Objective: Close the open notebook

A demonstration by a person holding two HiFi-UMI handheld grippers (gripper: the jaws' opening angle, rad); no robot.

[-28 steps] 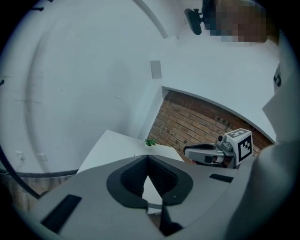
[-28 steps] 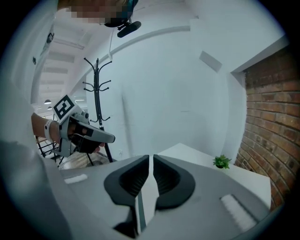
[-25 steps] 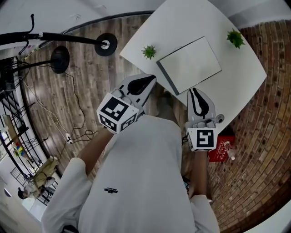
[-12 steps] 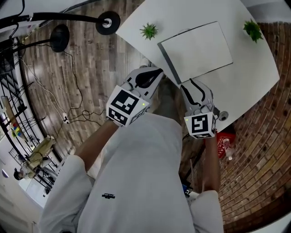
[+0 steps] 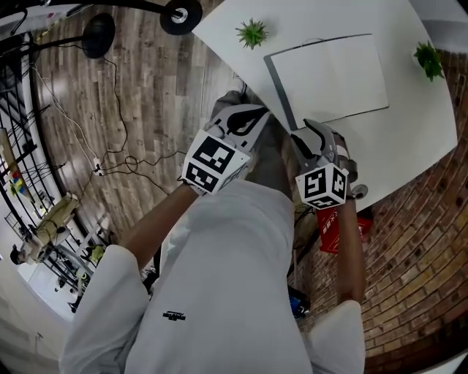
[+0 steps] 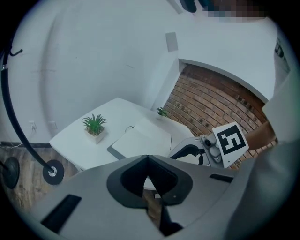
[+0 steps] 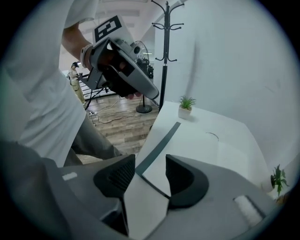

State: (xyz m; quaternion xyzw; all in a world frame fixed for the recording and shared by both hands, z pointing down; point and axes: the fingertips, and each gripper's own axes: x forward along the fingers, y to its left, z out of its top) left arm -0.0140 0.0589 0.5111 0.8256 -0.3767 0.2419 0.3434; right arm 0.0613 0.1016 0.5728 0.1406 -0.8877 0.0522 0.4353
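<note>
The notebook (image 5: 333, 73) lies flat on the white table (image 5: 409, 139), white pages up, with a grey strip (image 5: 281, 89) along its left edge. It also shows in the left gripper view as notebook (image 6: 140, 139) and in the right gripper view as notebook (image 7: 197, 147). My left gripper (image 5: 256, 115) hangs off the table's near edge, left of the notebook, its jaws shut and empty. The right gripper (image 5: 307, 126) hovers at the notebook's near corner. Its jaws are opening, with nothing between them; only the grey corner shows beyond the gap (image 7: 150, 161).
A small potted plant (image 5: 252, 33) stands left of the notebook, another plant (image 5: 428, 60) at the right. Black stand bases (image 5: 181, 13) and cables lie on the wood floor. A red box (image 5: 329, 230) sits under the table's near edge by brick flooring.
Both grippers have sunk and come closer to the table's near edge. The right gripper has rolled, so its marker cube now sits tilted. The notebook lies as before.
</note>
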